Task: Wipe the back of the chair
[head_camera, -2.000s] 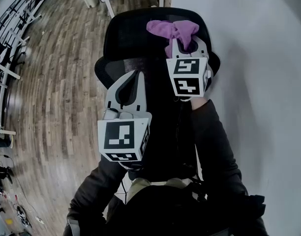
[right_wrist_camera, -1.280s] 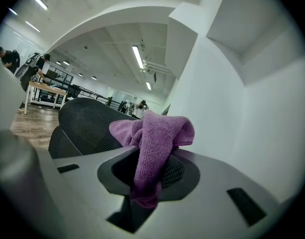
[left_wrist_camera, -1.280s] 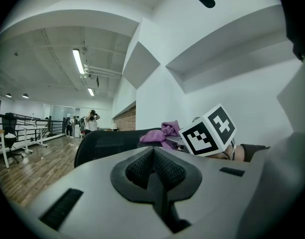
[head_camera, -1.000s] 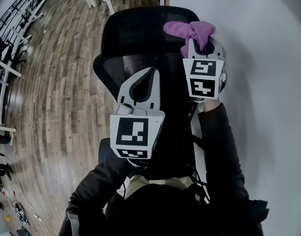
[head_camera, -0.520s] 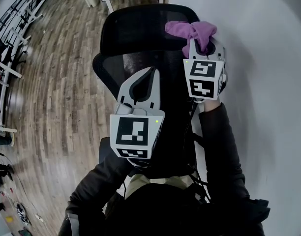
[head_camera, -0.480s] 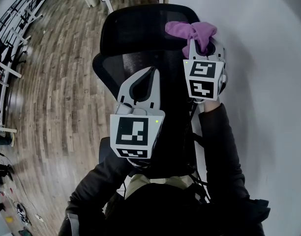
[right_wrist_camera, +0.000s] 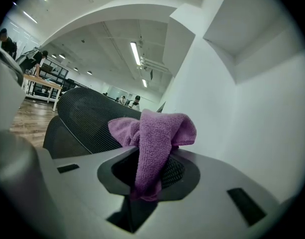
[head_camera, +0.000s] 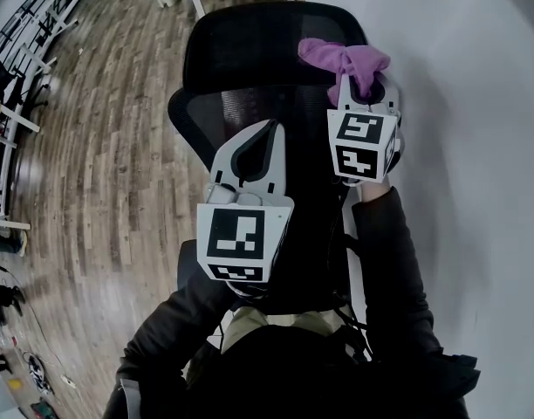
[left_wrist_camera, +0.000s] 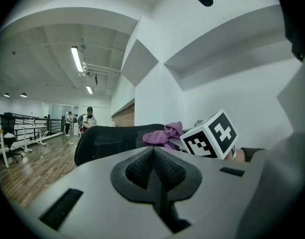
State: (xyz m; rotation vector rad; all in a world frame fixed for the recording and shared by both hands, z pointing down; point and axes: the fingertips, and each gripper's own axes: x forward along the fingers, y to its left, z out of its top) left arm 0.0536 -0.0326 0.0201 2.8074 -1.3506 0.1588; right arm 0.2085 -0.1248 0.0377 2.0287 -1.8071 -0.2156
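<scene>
Evidently mid-wipe: the right gripper [head_camera: 361, 84] has its fingers clamped on a crumpled purple microfibre cloth [head_camera: 341, 59] at the black mesh chair back [head_camera: 249, 59], upper centre. The left gripper [head_camera: 269, 129] is closed and empty. Next, the cloth likely needs sweeping across the mesh.

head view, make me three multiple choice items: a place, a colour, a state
1. Where on the chair is the cloth? A at its base; B up by its top, in the right gripper; C halfway down its back
2. Its colour? A purple; B yellow; C white
3. The left gripper tongs are? A shut, empty; B shut on the cloth; C wide apart
Key: B, the right gripper view shows it pinched in those tongs; A, purple in every view; A, they meet with nothing between.
</scene>
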